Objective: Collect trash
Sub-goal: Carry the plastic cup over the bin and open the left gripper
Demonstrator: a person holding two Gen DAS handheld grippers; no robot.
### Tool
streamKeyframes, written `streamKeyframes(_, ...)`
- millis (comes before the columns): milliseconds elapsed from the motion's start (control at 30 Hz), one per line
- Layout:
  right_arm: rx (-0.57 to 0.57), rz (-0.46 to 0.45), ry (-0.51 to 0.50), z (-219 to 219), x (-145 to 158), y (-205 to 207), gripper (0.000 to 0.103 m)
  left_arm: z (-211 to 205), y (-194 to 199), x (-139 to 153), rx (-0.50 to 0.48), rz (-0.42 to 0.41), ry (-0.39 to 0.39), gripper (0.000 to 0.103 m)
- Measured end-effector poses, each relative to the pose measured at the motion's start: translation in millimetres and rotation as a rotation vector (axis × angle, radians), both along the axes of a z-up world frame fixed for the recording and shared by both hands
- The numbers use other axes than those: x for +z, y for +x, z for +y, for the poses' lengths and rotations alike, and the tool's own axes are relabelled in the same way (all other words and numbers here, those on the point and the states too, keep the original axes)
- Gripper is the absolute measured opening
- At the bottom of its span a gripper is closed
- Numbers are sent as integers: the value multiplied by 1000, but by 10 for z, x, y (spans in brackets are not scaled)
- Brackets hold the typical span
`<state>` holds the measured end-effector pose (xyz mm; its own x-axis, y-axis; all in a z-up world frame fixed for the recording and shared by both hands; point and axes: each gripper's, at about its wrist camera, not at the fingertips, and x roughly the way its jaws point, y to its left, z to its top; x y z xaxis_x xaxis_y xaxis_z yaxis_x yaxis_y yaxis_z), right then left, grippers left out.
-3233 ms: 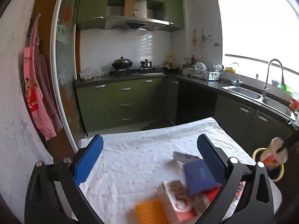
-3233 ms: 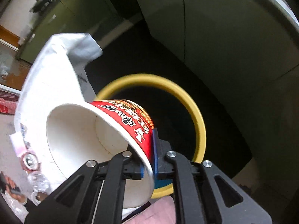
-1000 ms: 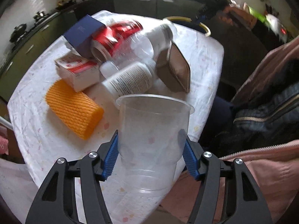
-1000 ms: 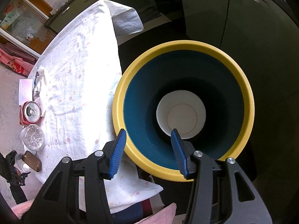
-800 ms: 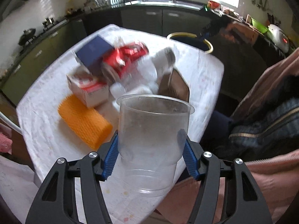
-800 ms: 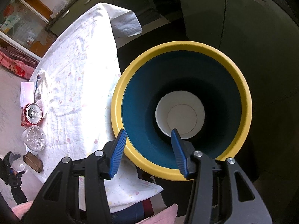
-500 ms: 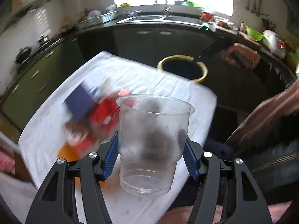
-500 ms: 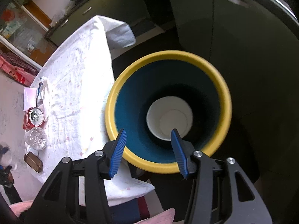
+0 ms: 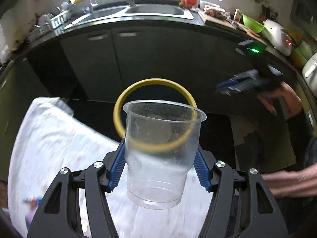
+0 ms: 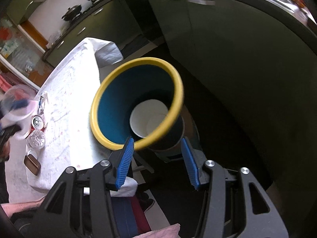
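My left gripper [image 9: 159, 164] is shut on a clear plastic cup [image 9: 158, 148], held upright above the table's near end and facing the yellow-rimmed trash bin [image 9: 126, 103]. In the right wrist view the bin [image 10: 111, 91] stands on the floor beside the table, with a white paper cup [image 10: 144, 119] lying in its bottom. My right gripper [image 10: 156, 158] is open and empty, above and in front of the bin. It also shows in the left wrist view [image 9: 239, 83] to the right of the bin.
The table wears a white cloth [image 10: 65, 103]. On it lie a red can [image 10: 37, 122], a clear bottle [image 10: 36, 138] and a brown tin [image 10: 31, 162]. Dark green cabinets [image 9: 150, 57] and a sink counter [image 9: 158, 11] stand behind the bin.
My left gripper has lifted the clear cup off the table and swung it toward the bin. My right gripper dropped the noodle cup into the bin, opened and has drawn back.
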<state>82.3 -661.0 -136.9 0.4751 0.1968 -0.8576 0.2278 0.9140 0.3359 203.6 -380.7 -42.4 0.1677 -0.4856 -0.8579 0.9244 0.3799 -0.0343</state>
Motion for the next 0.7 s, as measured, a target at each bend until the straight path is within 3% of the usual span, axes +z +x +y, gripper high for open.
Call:
streamKeyframes(200, -43, 12, 24, -246, -111, -214, 53, -926, 226, -499, -28, 26, 77, 63)
streamKeyframes(400, -59, 17, 45, -357, -197, -288, 58, -1263, 385, -764, 19, 28, 98, 72)
streamKeyframes(533, -53, 17, 42, -346, -204, -322, 58, -1170, 384, -626, 55, 14, 66, 74)
streamKeyframes(600, -50, 12, 38, -321, -201, -328, 59, -926, 360, -392, 85, 9, 10, 75)
streamKeyframes(700, -33, 11, 28, -207, -207, -275, 60, -566, 226, -38, 133, -22, -78, 85)
